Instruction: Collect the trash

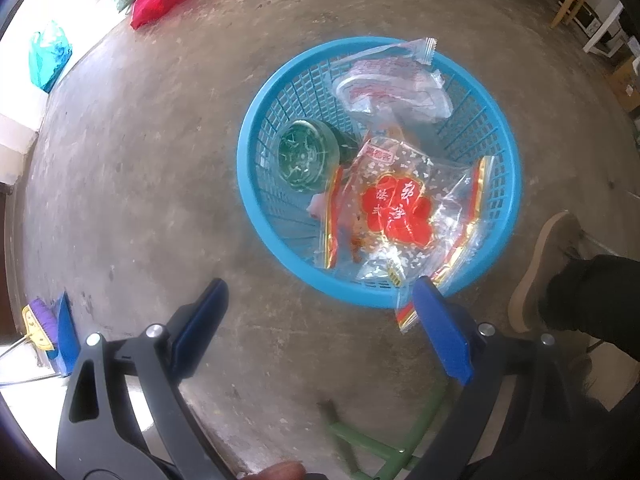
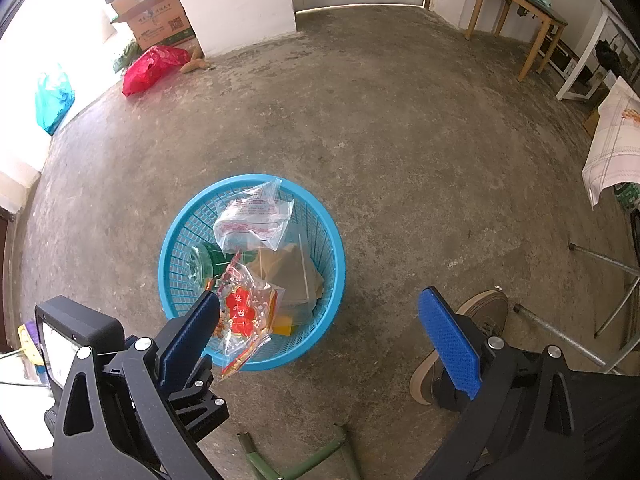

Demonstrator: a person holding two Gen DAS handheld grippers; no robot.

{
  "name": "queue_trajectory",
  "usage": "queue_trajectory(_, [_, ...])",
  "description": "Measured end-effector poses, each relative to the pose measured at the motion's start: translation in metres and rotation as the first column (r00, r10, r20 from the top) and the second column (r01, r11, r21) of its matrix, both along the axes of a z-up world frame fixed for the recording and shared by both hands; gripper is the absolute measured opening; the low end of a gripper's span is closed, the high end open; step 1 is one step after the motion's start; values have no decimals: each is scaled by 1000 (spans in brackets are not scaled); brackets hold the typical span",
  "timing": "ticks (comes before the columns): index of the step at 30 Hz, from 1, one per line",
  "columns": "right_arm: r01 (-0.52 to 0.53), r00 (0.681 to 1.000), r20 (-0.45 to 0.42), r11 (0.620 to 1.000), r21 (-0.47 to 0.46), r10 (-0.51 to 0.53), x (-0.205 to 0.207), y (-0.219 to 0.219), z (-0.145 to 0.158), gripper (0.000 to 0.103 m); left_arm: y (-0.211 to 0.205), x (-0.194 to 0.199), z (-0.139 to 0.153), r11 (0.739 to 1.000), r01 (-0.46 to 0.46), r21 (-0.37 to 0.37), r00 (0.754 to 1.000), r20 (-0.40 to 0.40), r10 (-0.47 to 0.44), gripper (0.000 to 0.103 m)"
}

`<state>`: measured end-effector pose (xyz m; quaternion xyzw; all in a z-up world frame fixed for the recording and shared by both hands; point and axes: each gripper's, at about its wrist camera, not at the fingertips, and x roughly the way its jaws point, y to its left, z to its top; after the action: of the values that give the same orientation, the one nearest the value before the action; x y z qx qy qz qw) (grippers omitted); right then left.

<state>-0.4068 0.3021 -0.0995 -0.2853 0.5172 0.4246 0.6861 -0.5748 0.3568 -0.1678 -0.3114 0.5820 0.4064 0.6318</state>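
Observation:
A blue plastic basket [image 1: 256,204] [image 2: 334,280] stands on the concrete floor. It holds a clear bag with red print [image 1: 392,84] [image 2: 252,220], a green glass bottle [image 1: 306,154] [image 2: 200,260], brown paper [image 2: 296,276] and a clear wrapper with a red flower [image 1: 400,208] [image 2: 244,312]. That wrapper droops over the near rim. My left gripper [image 1: 324,320] is open just short of the basket, its right fingertip close to the wrapper's hanging corner. My right gripper [image 2: 320,304] is open too, higher up, with the basket by its left finger. Neither holds anything.
A person's tan shoe [image 1: 544,272] [image 2: 480,312] rests right of the basket. A red bag [image 2: 152,66], a teal bag [image 2: 54,98] and a cardboard box [image 2: 156,12] lie far left. Wooden table legs [image 2: 532,40] and metal legs [image 2: 600,260] stand right; green stool legs [image 2: 320,456] are below.

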Motion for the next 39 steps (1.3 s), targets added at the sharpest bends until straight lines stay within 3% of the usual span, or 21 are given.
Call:
queue_trajectory(5, [0, 1000, 1, 1000, -1, 0, 0, 1, 0, 97, 2, -4, -5, 1000, -18, -12, 1000, -24, 18, 95])
queue_trajectory(39, [-3, 1000, 0, 1000, -4, 3, -1, 2, -1, 97, 2, -6, -10, 999, -27, -38, 1000, -17, 27, 95])
